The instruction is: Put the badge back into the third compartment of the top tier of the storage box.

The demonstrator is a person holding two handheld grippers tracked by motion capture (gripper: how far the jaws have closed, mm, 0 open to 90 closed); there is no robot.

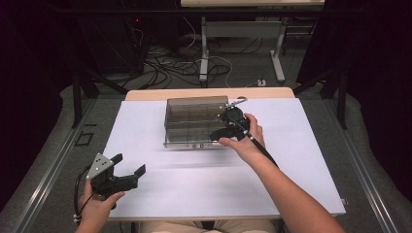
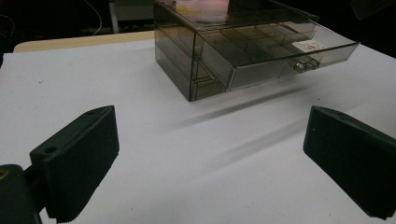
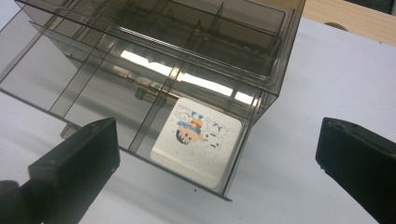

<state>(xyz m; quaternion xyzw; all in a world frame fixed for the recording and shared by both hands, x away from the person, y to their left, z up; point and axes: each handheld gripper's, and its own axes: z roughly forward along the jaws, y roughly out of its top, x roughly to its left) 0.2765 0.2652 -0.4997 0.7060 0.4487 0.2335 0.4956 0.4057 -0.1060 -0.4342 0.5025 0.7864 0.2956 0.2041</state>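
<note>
Two grippers, left gripper (image 1: 130,165) and right gripper (image 3: 219,154), gape unclenched over a white table (image 1: 194,189); cables (image 1: 175,65) litter the floor.

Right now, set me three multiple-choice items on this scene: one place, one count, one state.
1. Where does the white picture tile lie?
A. in the pulled-out drawer's end compartment
B. on top of the box
C. on the white mat

2. How many grippers hold something?
A. two
B. one
C. none

3. What state is the top drawer of the smoky drawer box in?
A. shut flush
B. pulled partly out
C. lifted clear out

Answers: 1 A, dividers and drawer wall frame it. 2 C, left gripper and right gripper both gape empty. 3 B, its front overhangs the box.
</note>
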